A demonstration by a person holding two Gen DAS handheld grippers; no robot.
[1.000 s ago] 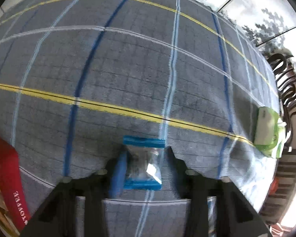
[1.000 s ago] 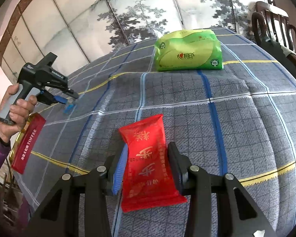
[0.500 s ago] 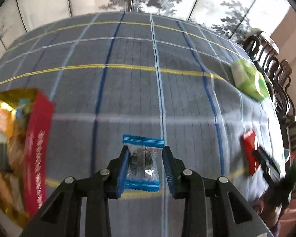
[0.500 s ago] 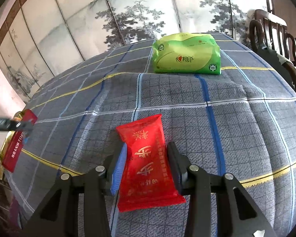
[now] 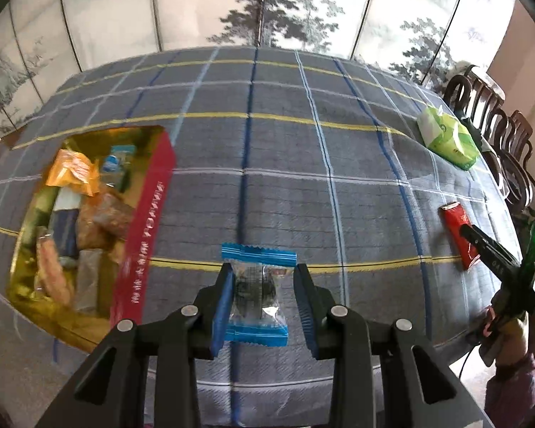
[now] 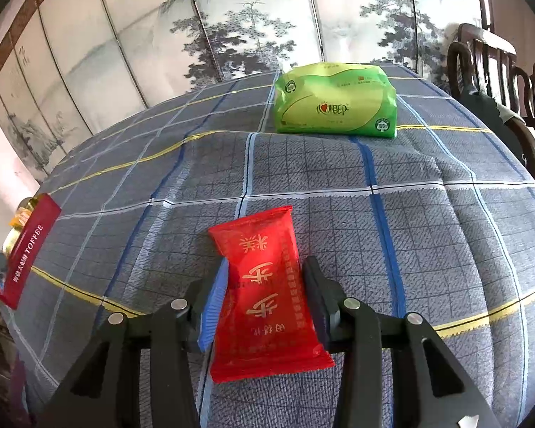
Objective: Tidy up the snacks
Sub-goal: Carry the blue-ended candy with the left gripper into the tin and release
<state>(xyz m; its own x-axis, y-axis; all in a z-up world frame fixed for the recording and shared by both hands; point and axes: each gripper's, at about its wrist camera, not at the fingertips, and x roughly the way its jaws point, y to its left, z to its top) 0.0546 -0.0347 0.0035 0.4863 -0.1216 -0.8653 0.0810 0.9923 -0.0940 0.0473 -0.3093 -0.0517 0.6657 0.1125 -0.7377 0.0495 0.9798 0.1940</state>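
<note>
The left gripper (image 5: pixel 264 299) pinches a blue candy (image 5: pixel 256 296). Only its view looks inside the red box (image 5: pixel 139 246), left of the fingers. The right gripper (image 6: pixel 265 301) squeezes a red snack pack (image 6: pixel 264 299) on the table.

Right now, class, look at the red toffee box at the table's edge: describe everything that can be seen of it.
The toffee box is an open, lidless rectangular box with a red outer wall printed in white, "TOFFEE" among the lettering, and a shiny gold lining. It sits flat on the checked tablecloth, at the table's edge. Inside lie mixed wrapped snacks, including an orange packet and a small blue one; the rest are blurred. Neither gripper touches it.
</note>
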